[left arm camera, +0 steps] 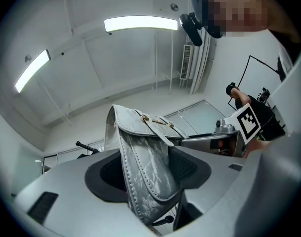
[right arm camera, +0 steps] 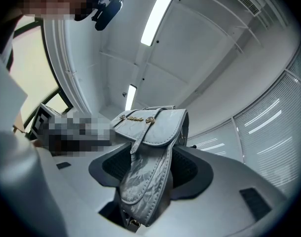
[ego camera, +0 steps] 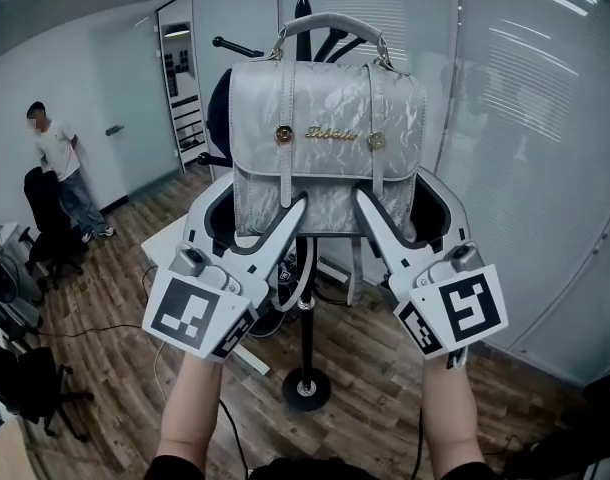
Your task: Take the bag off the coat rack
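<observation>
A silver-grey marbled bag (ego camera: 325, 148) with gold clasps is up in front of the black coat rack (ego camera: 306, 328). Its handle (ego camera: 330, 23) arches by the rack's top prongs; whether it rests on one I cannot tell. My left gripper (ego camera: 255, 216) is shut on the bag's lower left edge, and my right gripper (ego camera: 403, 213) is shut on its lower right edge. In the left gripper view the bag (left arm camera: 140, 162) stands edge-on between the dark pads of the left gripper (left arm camera: 148, 171). The right gripper view shows the bag (right arm camera: 150, 152) pinched in the right gripper (right arm camera: 149, 171) the same way.
A person (ego camera: 60, 163) stands at the far left by a wall, with black chairs (ego camera: 45, 228) near them. A white table (ego camera: 165, 243) sits behind my left gripper. A glass wall with blinds (ego camera: 545, 118) runs along the right. The rack's round base (ego camera: 306, 388) stands on wood flooring.
</observation>
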### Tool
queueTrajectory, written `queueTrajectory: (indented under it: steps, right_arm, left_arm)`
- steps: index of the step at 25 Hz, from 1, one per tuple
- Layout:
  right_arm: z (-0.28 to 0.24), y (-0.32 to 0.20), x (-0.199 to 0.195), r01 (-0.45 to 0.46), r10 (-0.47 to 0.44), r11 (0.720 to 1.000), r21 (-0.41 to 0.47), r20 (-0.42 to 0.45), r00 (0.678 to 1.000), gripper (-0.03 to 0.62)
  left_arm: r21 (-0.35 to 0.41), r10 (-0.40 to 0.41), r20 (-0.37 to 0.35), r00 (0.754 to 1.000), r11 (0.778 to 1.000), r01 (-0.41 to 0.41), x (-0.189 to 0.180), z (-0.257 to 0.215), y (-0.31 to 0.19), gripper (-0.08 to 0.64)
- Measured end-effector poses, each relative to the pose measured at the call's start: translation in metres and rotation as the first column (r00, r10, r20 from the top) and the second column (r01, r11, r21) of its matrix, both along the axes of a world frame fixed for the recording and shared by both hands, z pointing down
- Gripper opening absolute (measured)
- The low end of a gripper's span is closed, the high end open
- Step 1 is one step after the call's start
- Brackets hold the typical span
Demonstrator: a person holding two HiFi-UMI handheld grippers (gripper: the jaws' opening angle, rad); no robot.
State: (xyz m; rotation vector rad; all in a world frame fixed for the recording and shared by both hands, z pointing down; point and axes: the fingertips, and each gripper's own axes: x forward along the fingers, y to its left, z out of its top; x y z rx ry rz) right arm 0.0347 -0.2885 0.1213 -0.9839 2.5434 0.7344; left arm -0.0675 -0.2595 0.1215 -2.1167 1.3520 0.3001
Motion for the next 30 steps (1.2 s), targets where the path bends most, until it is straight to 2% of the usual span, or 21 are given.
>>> queueTrajectory:
  steps: [9, 16, 24, 30]
  right_arm:
    - [0.005, 0.0, -0.009, 0.064, -0.064, 0.997, -0.051, 0.002, 0.998, 0.253]
    - [0.046, 0.046, -0.081, 0.111, -0.112, 0.992, -0.065, -0.005, 0.994, 0.252]
    - [0.048, 0.041, -0.087, 0.184, -0.187, 0.978, -0.098, -0.015, 0.982, 0.25]
    - [0.077, 0.054, -0.123, 0.225, -0.231, 0.965, -0.133, -0.036, 0.972, 0.249]
  left_arm:
    - [-0.036, -0.069, -0.006, 0.998, 0.997, 0.069, -0.007, 0.004, 0.007, 0.262]
    - [-0.069, -0.11, -0.037, 0.993, 0.992, 0.108, -0.075, 0.047, 0.057, 0.262]
    - [-0.098, -0.181, -0.052, 0.982, 0.98, 0.175, -0.079, 0.049, 0.059, 0.262]
    - [-0.136, -0.231, -0.079, 0.97, 0.966, 0.219, -0.113, 0.08, 0.076, 0.262]
